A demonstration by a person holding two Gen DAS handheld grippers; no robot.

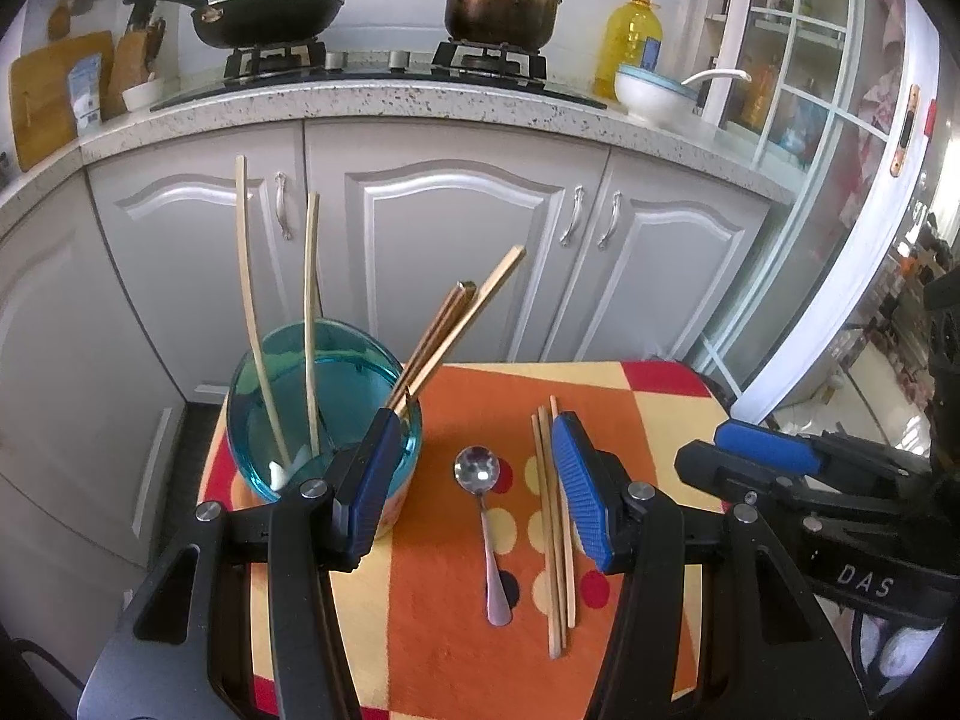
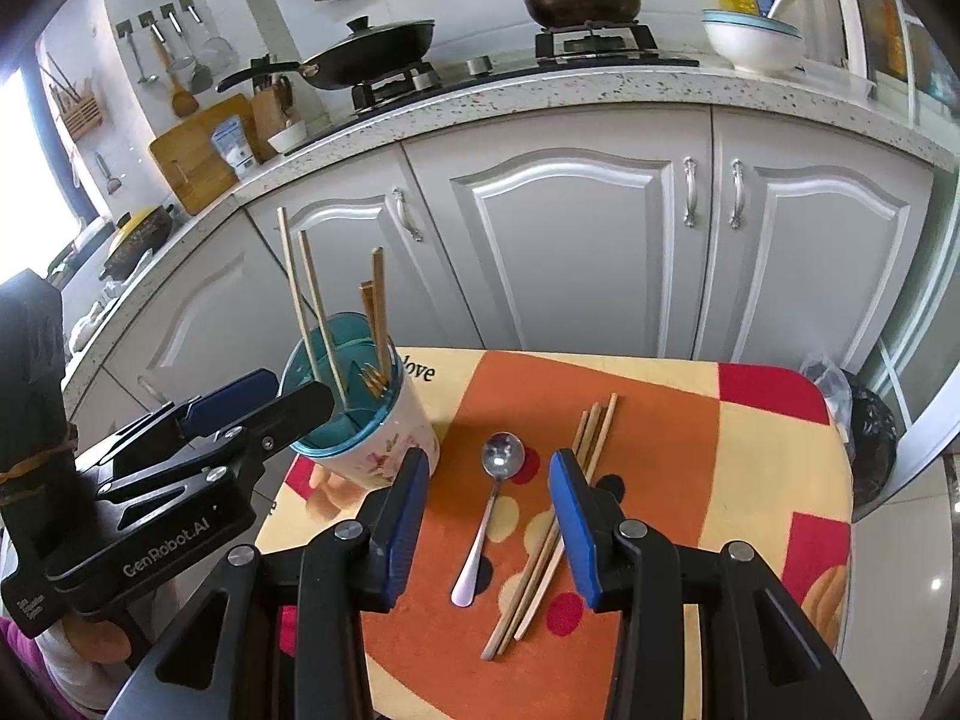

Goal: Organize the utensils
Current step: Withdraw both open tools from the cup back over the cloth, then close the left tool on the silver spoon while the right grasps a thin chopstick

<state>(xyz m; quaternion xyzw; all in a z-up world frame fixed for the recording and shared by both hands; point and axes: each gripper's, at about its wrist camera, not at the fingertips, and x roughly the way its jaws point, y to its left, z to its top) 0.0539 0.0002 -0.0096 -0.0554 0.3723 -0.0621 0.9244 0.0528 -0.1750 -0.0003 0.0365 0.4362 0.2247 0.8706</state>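
3 chopsticks (image 2: pixel 549 531) and 1 spoon (image 2: pixel 491 507) lie lengthwise on the surface (image 2: pixel 774 450), spoon bowl pointing away, beside a cup (image 2: pixel 366 420) holding upright chopsticks. Both fingers gape empty. Writing: "love", "GenRobot.AI", "DAS".

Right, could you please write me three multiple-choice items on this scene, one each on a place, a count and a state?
1. Where does the spoon lie?
A. in the cup
B. on the cloth, between the cup and the loose chopsticks
C. on the counter

2. How many loose chopsticks lie on the cloth?
A. one
B. three
C. six

3. How is the right gripper?
A. open and empty
B. shut on the spoon
C. shut on a chopstick

Key: 1 B, the spoon rests flat on the cloth beside the cup; 2 B, three sticks lie side by side; 3 A, its blue pads stand apart with nothing between them.
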